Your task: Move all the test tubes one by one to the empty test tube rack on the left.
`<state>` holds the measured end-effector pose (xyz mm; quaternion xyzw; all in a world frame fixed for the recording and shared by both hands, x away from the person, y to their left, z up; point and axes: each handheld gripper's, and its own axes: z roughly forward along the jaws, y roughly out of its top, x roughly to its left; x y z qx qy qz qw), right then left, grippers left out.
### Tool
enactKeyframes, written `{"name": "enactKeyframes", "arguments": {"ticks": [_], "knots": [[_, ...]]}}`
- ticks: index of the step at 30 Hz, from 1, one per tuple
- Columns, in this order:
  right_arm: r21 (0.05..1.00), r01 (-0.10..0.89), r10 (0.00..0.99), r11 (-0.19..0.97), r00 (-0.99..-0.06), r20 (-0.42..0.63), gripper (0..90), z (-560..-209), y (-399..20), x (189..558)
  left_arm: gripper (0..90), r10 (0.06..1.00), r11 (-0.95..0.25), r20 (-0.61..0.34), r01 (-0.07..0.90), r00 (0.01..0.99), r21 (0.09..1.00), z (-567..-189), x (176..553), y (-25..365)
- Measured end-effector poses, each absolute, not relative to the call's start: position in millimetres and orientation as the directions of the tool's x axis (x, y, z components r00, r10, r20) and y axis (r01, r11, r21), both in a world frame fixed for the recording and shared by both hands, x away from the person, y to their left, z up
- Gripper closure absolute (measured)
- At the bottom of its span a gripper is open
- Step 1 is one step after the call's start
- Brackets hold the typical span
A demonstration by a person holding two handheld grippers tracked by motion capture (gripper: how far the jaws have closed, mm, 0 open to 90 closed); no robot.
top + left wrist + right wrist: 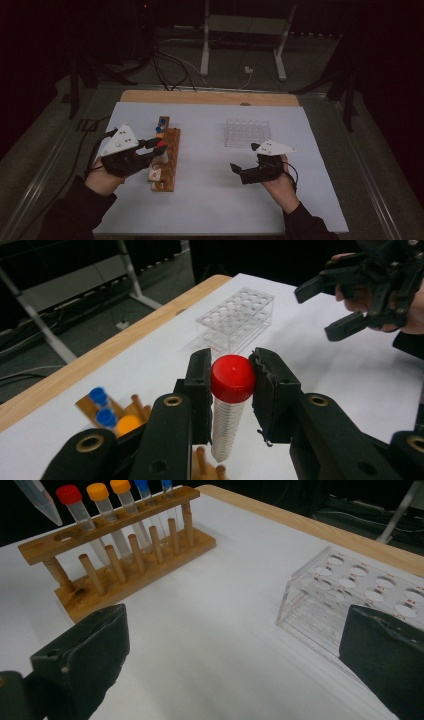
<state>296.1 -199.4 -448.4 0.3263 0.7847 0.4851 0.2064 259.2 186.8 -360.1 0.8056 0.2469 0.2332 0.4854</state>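
I count two racks on my table, one wooden rack and one clear plastic rack, and six capped tubes: five standing in the wooden rack (one red, two orange, two blue) plus one red-capped tube lifted above it

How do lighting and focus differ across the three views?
High view: dim, dark surroundings, the wooden tube rack small and soft. Left gripper view: brighter, red-capped clear tube sharp, black jaws blurred at the bottom. Right gripper view: evenly lit white table, clear plastic rack slightly soft.
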Motion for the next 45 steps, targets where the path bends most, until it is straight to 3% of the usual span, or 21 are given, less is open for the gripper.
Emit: {"name": "enactKeyframes", "arguments": {"ticks": [15,25,45], "knots": [[0.895,0.314,0.714,0.317,-0.700,-0.008,0.1,-449.0,-199.4,296.2,71.7,0.680,-0.375,0.093,0.236,0.728,0.897,-384.2,261.4,210.7],[0.893,0.319,0.714,0.317,-0.701,-0.002,0.1,-450.6,-200.3,297.2,71.7,0.694,-0.360,0.046,0.290,0.718,0.887,-411.3,269.5,212.0],[0.893,0.327,0.716,0.309,-0.698,0.007,0.1,-451.1,-202.3,298.5,71.2,0.685,-0.410,0.047,0.331,0.727,0.850,-441.8,276.6,208.0]]}}
